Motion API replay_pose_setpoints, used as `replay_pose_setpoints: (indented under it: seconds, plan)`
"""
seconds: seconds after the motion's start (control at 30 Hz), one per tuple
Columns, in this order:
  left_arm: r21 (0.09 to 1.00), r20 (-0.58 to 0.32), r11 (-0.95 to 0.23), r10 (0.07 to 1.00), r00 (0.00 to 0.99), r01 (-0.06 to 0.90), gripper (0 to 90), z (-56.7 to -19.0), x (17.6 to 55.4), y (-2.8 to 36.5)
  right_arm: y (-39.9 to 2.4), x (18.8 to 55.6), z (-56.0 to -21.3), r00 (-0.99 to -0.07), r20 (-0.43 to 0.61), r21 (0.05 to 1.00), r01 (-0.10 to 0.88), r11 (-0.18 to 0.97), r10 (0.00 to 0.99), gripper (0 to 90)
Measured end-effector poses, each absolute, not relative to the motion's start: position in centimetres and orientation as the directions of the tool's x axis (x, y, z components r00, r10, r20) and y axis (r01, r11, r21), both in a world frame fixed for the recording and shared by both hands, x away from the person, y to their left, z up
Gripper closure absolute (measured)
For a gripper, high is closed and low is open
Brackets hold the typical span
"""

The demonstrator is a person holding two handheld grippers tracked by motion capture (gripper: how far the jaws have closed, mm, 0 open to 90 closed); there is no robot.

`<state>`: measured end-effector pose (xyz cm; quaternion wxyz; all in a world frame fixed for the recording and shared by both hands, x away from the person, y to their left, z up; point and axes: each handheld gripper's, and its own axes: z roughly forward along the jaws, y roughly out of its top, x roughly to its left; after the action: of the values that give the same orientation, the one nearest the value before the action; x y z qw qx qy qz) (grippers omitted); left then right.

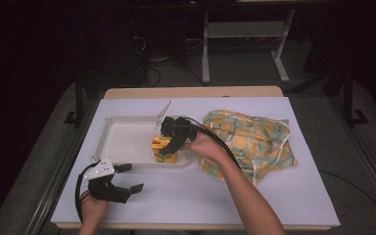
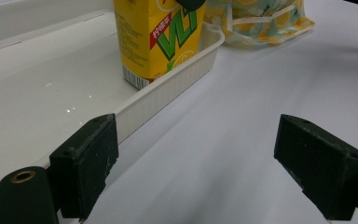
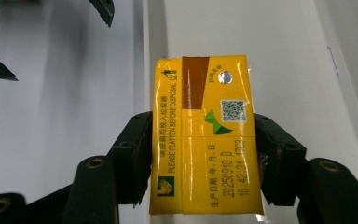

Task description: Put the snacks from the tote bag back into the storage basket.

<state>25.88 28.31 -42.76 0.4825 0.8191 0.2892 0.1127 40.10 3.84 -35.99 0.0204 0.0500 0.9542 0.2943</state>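
the right gripper (image 1: 169, 147) hangs over the near right corner of the white tray (image 1: 122, 139), pointing down, with the yellow drink carton (image 1: 162, 149) between its two black jaws. in the right gripper view the carton's (image 3: 203, 135) top face looks straight up at the camera, and the jaws sit flat against its two long sides, left and right, roughly halfway along the face. the pads look to be touching the carton, though the hold seems light; whether any sliver of gap is there i cannot tell. the carton stands upright inside the tray, tight against the near wall, close to the right end. in the left gripper view the carton (image 2: 158, 42) rises just behind the ribbed tray wall (image 2: 168, 88), its base on the tray floor, with a black jaw tip of the other gripper at its top edge.

the left gripper (image 1: 127, 178) rests low on the white table cover (image 1: 274, 196), just in front of the tray's near left corner, its jaws spread wide with nothing between them; it is well apart from the carton. the person's left hand (image 1: 92, 209) holds it from the near edge.

a patterned cloth bag (image 1: 249, 142) with orange fruit print lies crumpled on the table to the right of the tray, just beyond the right hand (image 1: 203, 146).
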Motion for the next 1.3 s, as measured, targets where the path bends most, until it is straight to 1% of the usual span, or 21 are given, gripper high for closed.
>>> replay_pose_setpoints:
  seconds: [0.2, 0.67, 1.3]
  plan:
    - [0.856, -0.094, -0.368, 0.582, 0.808, 0.365, 13.5, -42.8, 25.9, 28.3, 3.9, 39.9, -35.9, -0.994, -0.014, 0.562, 0.082, 0.823, 0.109, 38.6]
    - [0.856, -0.093, -0.369, 0.581, 0.808, 0.363, 13.5, -42.8, 25.9, 28.3, 3.1, 39.5, -35.1, -0.990, -0.022, 0.586, 0.101, 0.804, 0.140, 35.2]
    - [0.854, -0.094, -0.370, 0.581, 0.808, 0.366, 13.5, -42.8, 25.9, 28.3, 0.5, 38.9, -33.5, -0.983, -0.012, 0.622, 0.138, 0.771, 0.185, 33.4]
